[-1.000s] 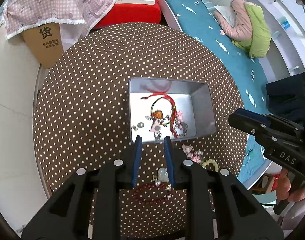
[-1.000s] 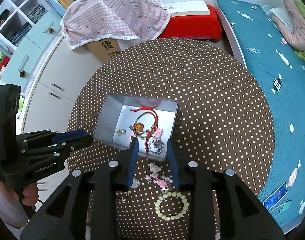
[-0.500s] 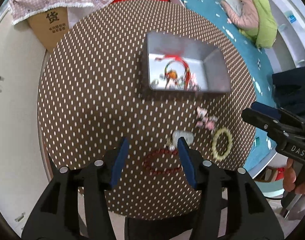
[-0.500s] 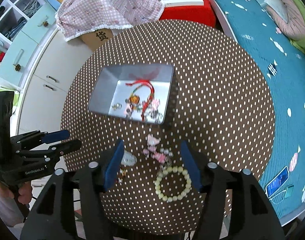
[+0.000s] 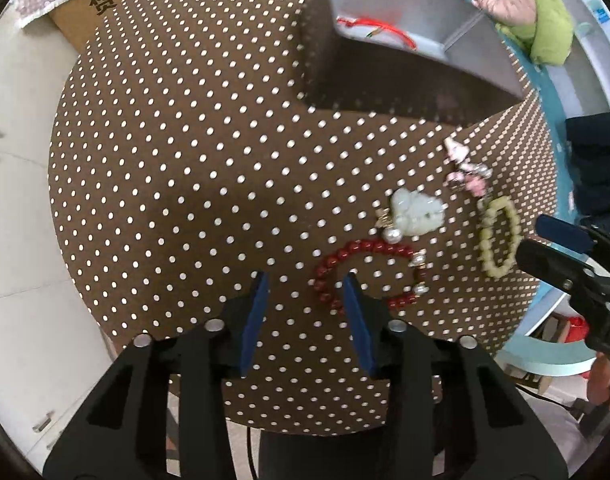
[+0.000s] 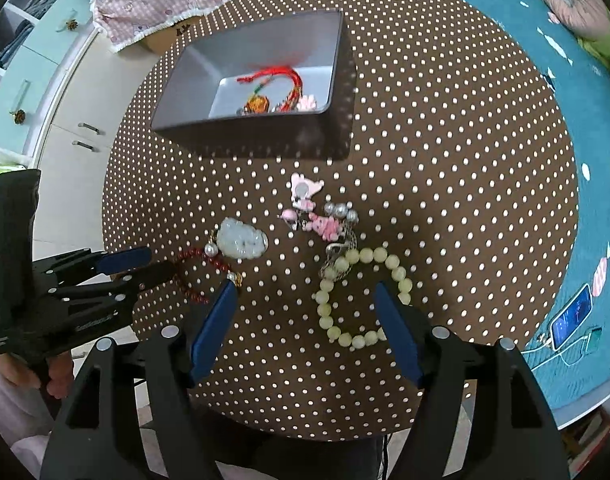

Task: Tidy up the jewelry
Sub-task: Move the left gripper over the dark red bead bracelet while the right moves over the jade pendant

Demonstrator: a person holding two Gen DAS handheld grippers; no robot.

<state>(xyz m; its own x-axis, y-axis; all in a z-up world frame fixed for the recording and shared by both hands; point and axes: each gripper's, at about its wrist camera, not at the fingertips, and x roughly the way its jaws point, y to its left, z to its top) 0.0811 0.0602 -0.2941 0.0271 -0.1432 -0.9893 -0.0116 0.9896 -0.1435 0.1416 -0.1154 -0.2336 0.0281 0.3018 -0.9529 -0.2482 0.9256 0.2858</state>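
The grey metal tin [image 6: 265, 76] sits in the upper middle of the right wrist view and already holds a red cord and some charms, so it looks to be the collecting place. Four pieces lie loose on the dotted brown tablecloth [image 6: 445, 160] below it, presumably waiting their turn.

The right gripper [image 6: 305, 300], at lower centre, stands wide open and empty. Its right finger rests over the pale green bead bracelet [image 6: 361, 292], which lies mostly between the jaws, a likely line-up for a pick. The pink charm cluster [image 6: 317, 212] lies just above the bracelet.

In the left wrist view the left gripper [image 5: 305, 292] is partly open and holds nothing. Its right finger overlaps the left arc of the red bead bracelet [image 5: 365, 272], though touch is hard to judge. The jade pendant [image 5: 417, 212] lies just above.

Against the earlier frames, both grippers have come off the tin and down toward the loose pieces. The right jaws have just been opening. The left jaws opened, then closed somewhat, with only tablecloth between them.
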